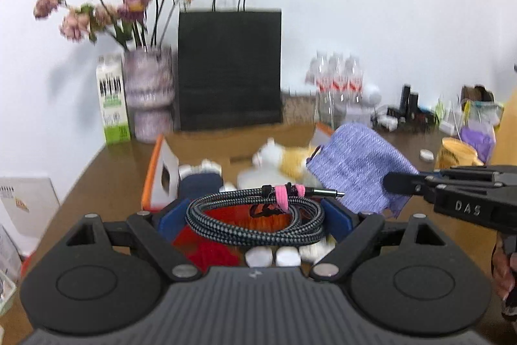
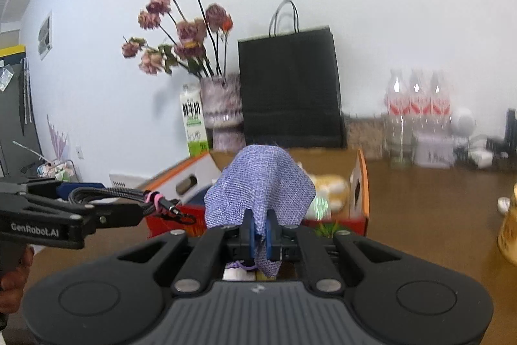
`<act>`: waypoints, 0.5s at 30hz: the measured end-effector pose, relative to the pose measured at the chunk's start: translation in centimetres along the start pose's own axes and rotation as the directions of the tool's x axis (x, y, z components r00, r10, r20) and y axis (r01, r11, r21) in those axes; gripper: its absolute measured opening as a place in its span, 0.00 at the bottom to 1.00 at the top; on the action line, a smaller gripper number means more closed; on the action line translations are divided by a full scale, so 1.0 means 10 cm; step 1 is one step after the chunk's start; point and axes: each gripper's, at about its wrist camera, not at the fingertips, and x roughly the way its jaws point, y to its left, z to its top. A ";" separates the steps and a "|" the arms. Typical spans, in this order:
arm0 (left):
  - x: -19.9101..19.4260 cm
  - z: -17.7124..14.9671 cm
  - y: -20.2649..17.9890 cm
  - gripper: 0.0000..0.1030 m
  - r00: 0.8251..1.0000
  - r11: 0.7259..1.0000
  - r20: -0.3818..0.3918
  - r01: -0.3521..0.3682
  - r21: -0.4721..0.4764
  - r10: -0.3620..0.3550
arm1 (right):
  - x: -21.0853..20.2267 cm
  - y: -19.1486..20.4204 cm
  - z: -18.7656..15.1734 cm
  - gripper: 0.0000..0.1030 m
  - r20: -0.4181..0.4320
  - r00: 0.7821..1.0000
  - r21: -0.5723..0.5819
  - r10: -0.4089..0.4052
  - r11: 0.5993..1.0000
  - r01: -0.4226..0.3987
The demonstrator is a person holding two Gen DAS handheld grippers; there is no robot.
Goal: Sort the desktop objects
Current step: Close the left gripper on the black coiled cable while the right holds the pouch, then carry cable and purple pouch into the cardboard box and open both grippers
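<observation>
My left gripper [image 1: 255,215] is shut on a coiled grey braided cable [image 1: 255,222] tied with a pink band, held flat above an open cardboard box [image 1: 161,170] with orange edges. My right gripper [image 2: 261,231] is shut on a purple woven cloth pouch [image 2: 258,186], which hangs over the same box [image 2: 360,183]. In the left wrist view the pouch [image 1: 355,167] and the right gripper [image 1: 400,183] are to the right of the cable. In the right wrist view the cable [image 2: 129,196] and the left gripper [image 2: 97,202] are at the left. A plush toy [image 1: 284,160] lies inside the box.
A black paper bag [image 1: 229,67], a vase of dried flowers [image 1: 148,89] and a milk carton [image 1: 111,99] stand at the back of the brown table [image 1: 97,183]. Clear bottles [image 1: 336,83] and small clutter are at the back right. A yellow cup [image 1: 455,154] stands at the right.
</observation>
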 end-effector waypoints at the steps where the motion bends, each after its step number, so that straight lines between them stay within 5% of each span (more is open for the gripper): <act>1: 0.01 0.06 0.01 0.86 1.000 1.000 0.018 -0.005 0.001 0.005 | 0.03 0.01 0.06 0.05 0.012 1.000 -0.007 -0.001 1.000 0.001; 15: 0.79 0.69 0.30 0.86 0.991 0.994 0.112 -0.059 -0.097 0.070 | 0.96 0.04 0.68 0.05 0.037 0.999 -0.008 -0.008 1.000 0.009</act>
